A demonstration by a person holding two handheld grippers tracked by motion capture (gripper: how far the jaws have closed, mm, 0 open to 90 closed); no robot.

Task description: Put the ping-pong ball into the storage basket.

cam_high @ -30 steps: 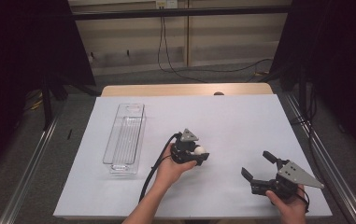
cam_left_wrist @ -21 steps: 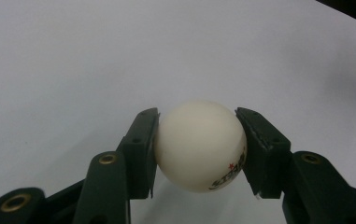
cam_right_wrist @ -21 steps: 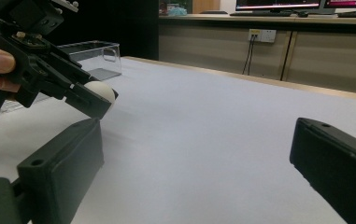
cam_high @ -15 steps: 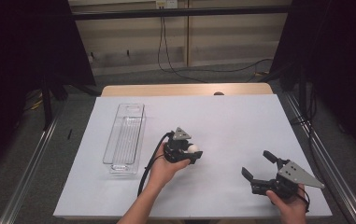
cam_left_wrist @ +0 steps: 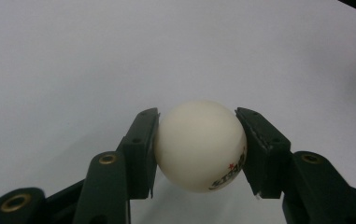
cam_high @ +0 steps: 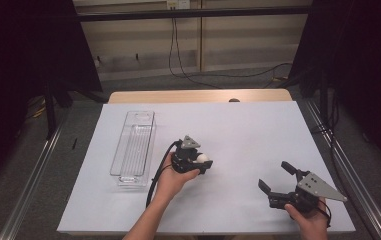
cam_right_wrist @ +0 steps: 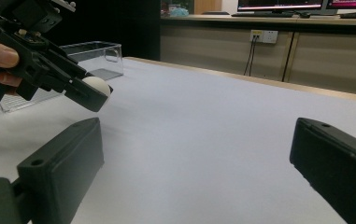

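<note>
One ball (cam_left_wrist: pixel 199 144) in left gripper (cam_high: pixel 198 161), well off table edges (cam_high: pixel 78 220).

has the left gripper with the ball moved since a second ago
Yes. In the high view the left gripper, shut on the white ping-pong ball, has drifted left, slightly closer to the clear plastic tray.

table (cam_high: pixel 258 125): wooden, far edge bare | sheet (cam_high: pixel 238 200): white, covers most of table | bin (cam_high: pixel 134 147): clear, long, lies on sheet's left part
</note>
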